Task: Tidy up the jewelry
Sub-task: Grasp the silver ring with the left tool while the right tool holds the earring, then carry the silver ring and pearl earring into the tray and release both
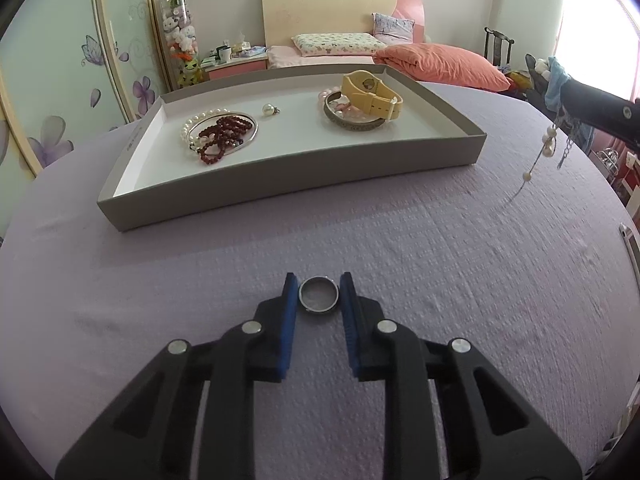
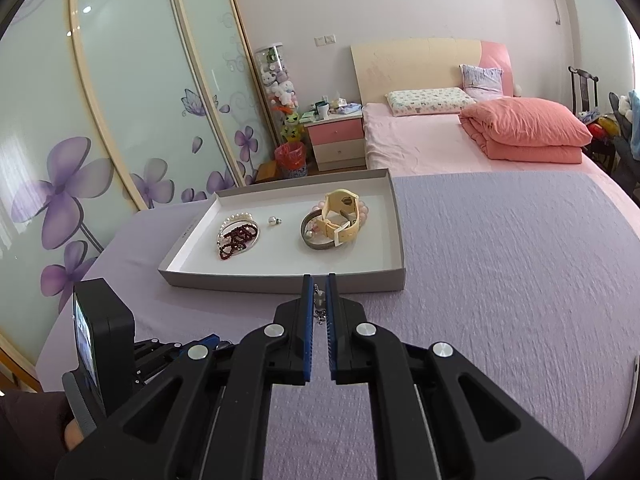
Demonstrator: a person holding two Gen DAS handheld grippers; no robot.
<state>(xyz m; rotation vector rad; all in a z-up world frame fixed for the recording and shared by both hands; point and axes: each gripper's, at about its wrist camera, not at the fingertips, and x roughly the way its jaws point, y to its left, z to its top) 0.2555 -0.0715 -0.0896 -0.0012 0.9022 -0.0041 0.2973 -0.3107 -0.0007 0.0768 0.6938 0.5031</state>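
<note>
A shallow grey tray [image 1: 280,176] with a white floor sits on the lilac tablecloth. It holds a yellow watch [image 1: 374,94], a grey bangle [image 1: 352,122], dark red beads [image 1: 224,134], a pearl bracelet [image 1: 200,118] and a single pearl pendant [image 1: 268,110]. My left gripper [image 1: 319,300] is low over the cloth, its blue pads closed on a silver ring [image 1: 319,295]. My right gripper [image 2: 319,300] is shut on a pearl chain [image 2: 319,304], which dangles from it in the left wrist view [image 1: 548,146], in the air right of the tray [image 2: 280,280].
The tablecloth [image 1: 440,260] stretches in front and to the right of the tray. My left gripper's body with its camera [image 2: 104,344] sits low at the left of the right wrist view. A bed [image 2: 460,140], a nightstand and sliding wardrobe doors stand beyond the table.
</note>
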